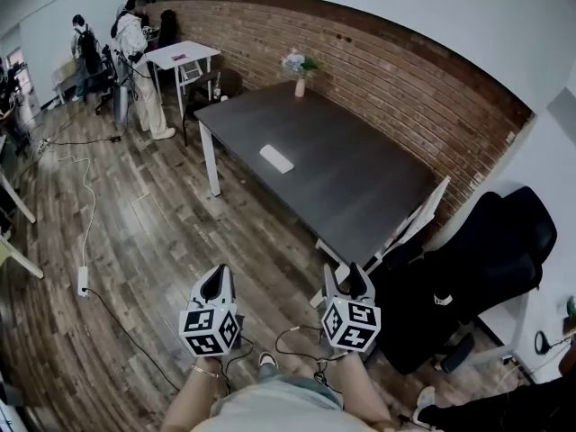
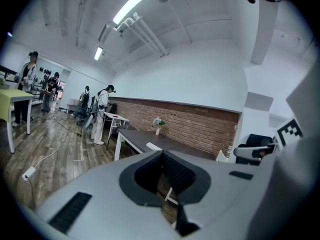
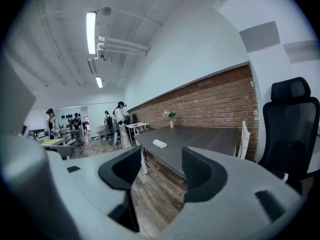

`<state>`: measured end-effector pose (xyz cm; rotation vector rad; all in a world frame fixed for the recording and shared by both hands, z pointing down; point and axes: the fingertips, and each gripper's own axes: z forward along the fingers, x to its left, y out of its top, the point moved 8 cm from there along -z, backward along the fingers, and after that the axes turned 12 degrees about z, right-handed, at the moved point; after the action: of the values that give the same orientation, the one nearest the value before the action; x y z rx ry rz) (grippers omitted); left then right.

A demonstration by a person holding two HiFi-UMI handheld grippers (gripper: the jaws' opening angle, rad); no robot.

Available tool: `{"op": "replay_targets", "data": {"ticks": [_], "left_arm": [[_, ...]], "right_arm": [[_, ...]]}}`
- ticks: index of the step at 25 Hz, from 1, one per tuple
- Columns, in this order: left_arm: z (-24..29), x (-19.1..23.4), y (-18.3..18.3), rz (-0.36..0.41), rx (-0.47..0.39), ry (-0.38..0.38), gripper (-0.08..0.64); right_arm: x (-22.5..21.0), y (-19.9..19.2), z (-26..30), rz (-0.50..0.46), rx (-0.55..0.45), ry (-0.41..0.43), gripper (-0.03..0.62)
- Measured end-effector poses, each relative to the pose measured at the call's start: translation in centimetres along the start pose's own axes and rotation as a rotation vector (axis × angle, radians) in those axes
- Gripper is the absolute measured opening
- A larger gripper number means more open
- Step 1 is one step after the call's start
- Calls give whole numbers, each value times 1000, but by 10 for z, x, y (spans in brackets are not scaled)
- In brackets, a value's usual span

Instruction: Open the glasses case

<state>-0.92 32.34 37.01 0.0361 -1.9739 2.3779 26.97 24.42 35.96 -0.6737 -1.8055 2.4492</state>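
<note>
A white glasses case [image 1: 276,158] lies closed on a dark table [image 1: 369,187], well ahead of both grippers. It also shows small and far off in the left gripper view, glasses case [image 2: 154,147], and in the right gripper view, glasses case [image 3: 159,143]. My left gripper [image 1: 217,282] is held above the wooden floor, short of the table, its jaws together with only a thin slit between them [image 2: 161,156]. Beside it, my right gripper [image 1: 349,280] stands open, with nothing between its jaws [image 3: 161,166].
A vase of flowers [image 1: 298,70] stands at the table's far end. A white chair [image 1: 418,219] and a black office chair [image 1: 486,259] sit to the right. Cables [image 1: 85,232] run across the floor. People [image 1: 135,43] stand by a white table at the back left.
</note>
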Motion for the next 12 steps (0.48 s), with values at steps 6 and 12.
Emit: {"op": "replay_targets", "data": {"ticks": [6,12], "left_arm": [[68,10,13,0,-2,26,5],[118,19,19,21,22,26,5]], "right_arm": [[-12,20,71,3,5,22,253],[-22,26,123,52,9,24,252]]}}
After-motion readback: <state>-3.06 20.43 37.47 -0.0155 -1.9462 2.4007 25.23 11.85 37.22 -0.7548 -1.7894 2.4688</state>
